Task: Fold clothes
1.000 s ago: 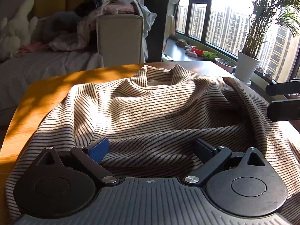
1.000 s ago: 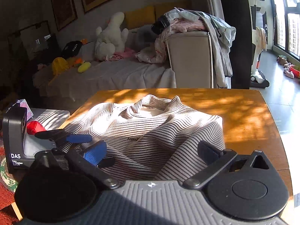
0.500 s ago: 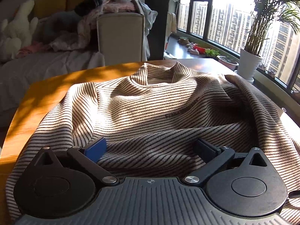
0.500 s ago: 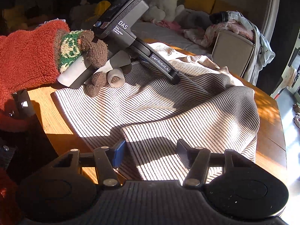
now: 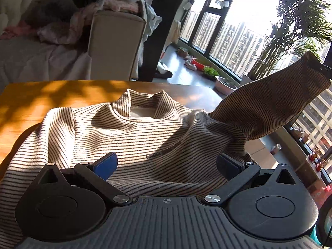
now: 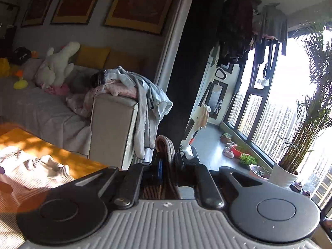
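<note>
Looking along my left tool [image 5: 166, 164], I see its fingers spread wide and released, hovering low over the striped sweater [image 5: 145, 145], which lies chest-up on the wooden bench [image 5: 31, 101] with its collar [image 5: 143, 103] pointing to 12 o'clock. The blue pad [image 5: 105, 165] sits at about 9 o'clock of the chest print and the dark pad [image 5: 227, 166] at 3 o'clock, neither pinching cloth as far as I can tell. At 2 o'clock one sleeve [image 5: 269, 108] is lifted off the bench and stretched up toward the frame edge, its cuff meeting a dark shape there. My right tool [image 6: 167, 166] is clenched on that sleeve cuff [image 6: 166, 151]; a folded loop of striped fabric stands up between its closed fingers. In the right wrist view the sweater's body [image 6: 31, 172] lies at 9 o'clock on the sunlit bench. Bare wood shows from 9 to 12 o'clock beyond the sweater's shoulder in the left view. The bench's far edge runs just behind the collar; past it stand a sofa arm [image 5: 114, 45] piled with clothes and, at 2 o'clock, a potted palm [image 6: 290, 166] by the window.
</note>
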{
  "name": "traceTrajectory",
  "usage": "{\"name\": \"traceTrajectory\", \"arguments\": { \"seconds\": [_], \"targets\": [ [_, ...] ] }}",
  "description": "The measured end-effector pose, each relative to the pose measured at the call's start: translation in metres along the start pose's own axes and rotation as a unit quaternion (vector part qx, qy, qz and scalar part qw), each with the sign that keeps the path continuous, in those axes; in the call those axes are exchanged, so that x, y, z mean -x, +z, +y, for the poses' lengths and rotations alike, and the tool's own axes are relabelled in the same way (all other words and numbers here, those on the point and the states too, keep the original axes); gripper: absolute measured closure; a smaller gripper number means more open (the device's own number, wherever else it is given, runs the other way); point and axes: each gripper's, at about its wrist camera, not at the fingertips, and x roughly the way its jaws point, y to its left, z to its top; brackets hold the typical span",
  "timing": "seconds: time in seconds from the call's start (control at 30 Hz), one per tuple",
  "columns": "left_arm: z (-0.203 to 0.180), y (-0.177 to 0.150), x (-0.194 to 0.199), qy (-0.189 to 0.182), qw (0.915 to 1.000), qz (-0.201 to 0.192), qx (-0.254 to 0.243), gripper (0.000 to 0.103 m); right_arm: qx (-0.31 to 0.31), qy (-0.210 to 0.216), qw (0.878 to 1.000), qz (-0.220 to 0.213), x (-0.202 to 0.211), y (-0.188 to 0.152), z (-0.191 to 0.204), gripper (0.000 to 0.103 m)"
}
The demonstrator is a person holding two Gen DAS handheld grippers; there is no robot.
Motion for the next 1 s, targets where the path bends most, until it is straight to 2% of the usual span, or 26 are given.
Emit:
{"name": "traceTrajectory", "arguments": {
  "seconds": [0.13,0.2,0.23,0.27,0.3,0.4,0.43,0.47,0.5,0.6,0.7,0.83,1.0],
  "targets": [
    [-0.014,0.021,-0.034,-0.049,0.9980,0.037,-0.015,0.002,-0.006,-0.013,1.000,-0.008,-0.027,0.006,-0.014,0.093],
    [-0.013,0.028,-0.058,-0.069,0.9955,0.065,-0.008,0.014,-0.010,-0.022,1.000,-0.002,-0.040,0.001,-0.022,0.093],
    [-0.010,0.029,-0.073,-0.056,0.9952,0.079,-0.004,0.019,-0.015,-0.028,0.999,0.005,-0.048,-0.003,-0.026,0.093],
    [-0.006,0.030,-0.080,-0.045,0.9962,0.075,-0.005,0.024,-0.021,-0.034,0.999,0.013,-0.057,-0.008,-0.031,0.093],
    [-0.002,0.031,-0.086,-0.035,0.9972,0.066,-0.006,0.021,-0.029,-0.039,0.999,0.022,-0.064,-0.013,-0.035,0.093],
    [0.010,0.036,-0.085,-0.010,0.9983,0.055,0.014,0.022,-0.054,-0.049,0.996,0.050,-0.085,-0.029,-0.048,0.093],
    [0.014,0.037,-0.081,-0.001,0.9982,0.054,0.025,0.020,-0.066,-0.049,0.995,0.058,-0.089,-0.033,-0.051,0.093],
    [0.018,0.038,-0.076,0.008,0.9979,0.052,0.037,0.013,-0.080,-0.041,0.994,0.059,-0.089,-0.035,-0.051,0.093],
    [0.023,0.038,-0.068,0.014,0.9978,0.045,0.048,0.008,-0.095,-0.031,0.993,0.059,-0.087,-0.035,-0.051,0.092],
    [0.035,0.033,-0.038,0.020,0.9969,0.019,0.074,0.007,-0.123,0.018,0.991,0.041,-0.075,-0.023,-0.035,0.092],
    [0.035,0.019,-0.012,0.031,0.9964,0.002,0.079,0.005,-0.139,0.080,0.987,0.021,-0.065,-0.001,-0.007,0.092],
    [0.028,-0.011,0.018,0.033,0.9966,-0.014,0.073,0.003,-0.142,0.163,0.976,0.009,-0.066,0.027,0.050,0.092],
    [0.012,-0.052,0.035,0.003,0.9987,-0.016,0.048,0.000,-0.136,0.249,0.959,0.030,-0.087,0.049,0.136,0.091]
  ]
}}
